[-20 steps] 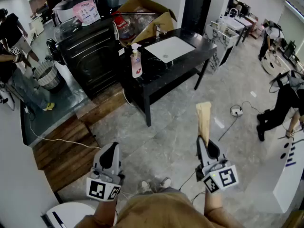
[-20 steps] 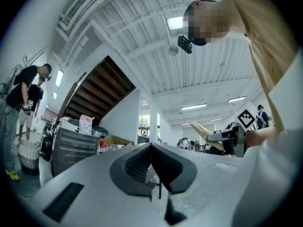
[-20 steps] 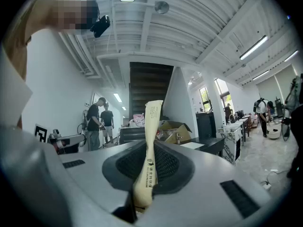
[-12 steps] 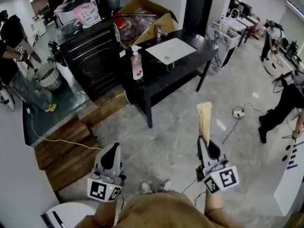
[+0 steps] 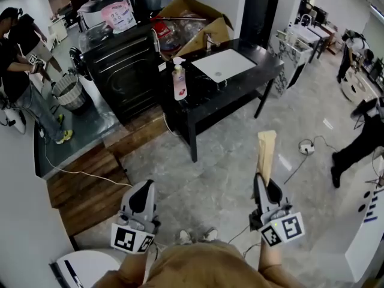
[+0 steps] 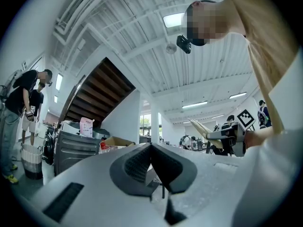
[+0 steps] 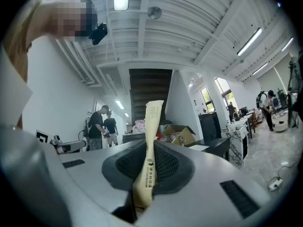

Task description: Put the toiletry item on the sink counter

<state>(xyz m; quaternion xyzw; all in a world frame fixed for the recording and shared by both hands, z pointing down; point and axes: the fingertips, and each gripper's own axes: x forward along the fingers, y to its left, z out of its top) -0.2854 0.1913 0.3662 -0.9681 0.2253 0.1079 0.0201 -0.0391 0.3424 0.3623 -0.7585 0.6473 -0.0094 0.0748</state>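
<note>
My right gripper (image 5: 266, 177) is shut on a flat beige paper-wrapped toiletry item (image 5: 266, 150) that sticks out forward past its jaws; the right gripper view shows the packet (image 7: 150, 141) clamped between the pads, with dark print along it. My left gripper (image 5: 140, 191) is held low at the left, jaws together with nothing between them (image 6: 152, 148). The black sink counter (image 5: 240, 87) with a white basin (image 5: 223, 65) stands well ahead of both grippers. A pump soap bottle (image 5: 179, 81) stands on the counter's left end.
A black cabinet (image 5: 120, 71) with an appliance and a pink pack stands left of the counter. An open cardboard box (image 5: 195, 23) is behind the sink. People stand at far left (image 5: 24, 71) and right (image 5: 366, 131). A cable and plug (image 5: 306, 147) lie on the grey tile floor.
The view has shifted slightly; the counter now sits a little further right and lower in the head view. Both grippers keep their pose and the packet stays clamped.
</note>
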